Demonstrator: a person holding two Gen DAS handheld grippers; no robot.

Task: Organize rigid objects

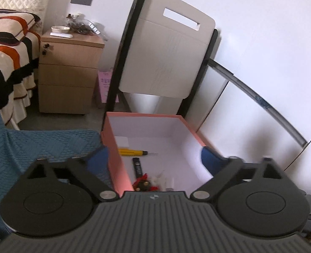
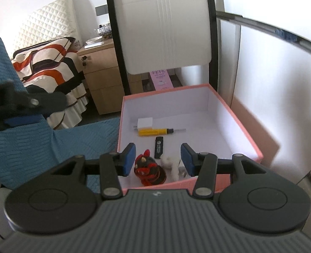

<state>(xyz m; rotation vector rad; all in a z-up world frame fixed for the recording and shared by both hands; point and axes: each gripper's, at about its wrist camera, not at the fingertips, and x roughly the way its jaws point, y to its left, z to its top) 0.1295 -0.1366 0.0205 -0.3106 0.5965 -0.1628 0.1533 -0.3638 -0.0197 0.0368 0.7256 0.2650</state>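
Your right tongs (image 2: 158, 159) and left tongs (image 1: 153, 160) gape wide, empty, above the pink cardboard box (image 2: 235, 126); yellow-handled screwdriver (image 2: 155, 131) lies ahead.

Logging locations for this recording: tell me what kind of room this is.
Most likely a bedroom. A bed with a striped blanket and quilted headboard stands beside a wooden bedside cabinet. The pink box being filled sits on a blue-covered surface.

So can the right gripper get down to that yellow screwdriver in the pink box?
Probably yes. The right gripper is open above the open-topped pink box, and the yellow screwdriver lies uncovered, apart from the black stick.
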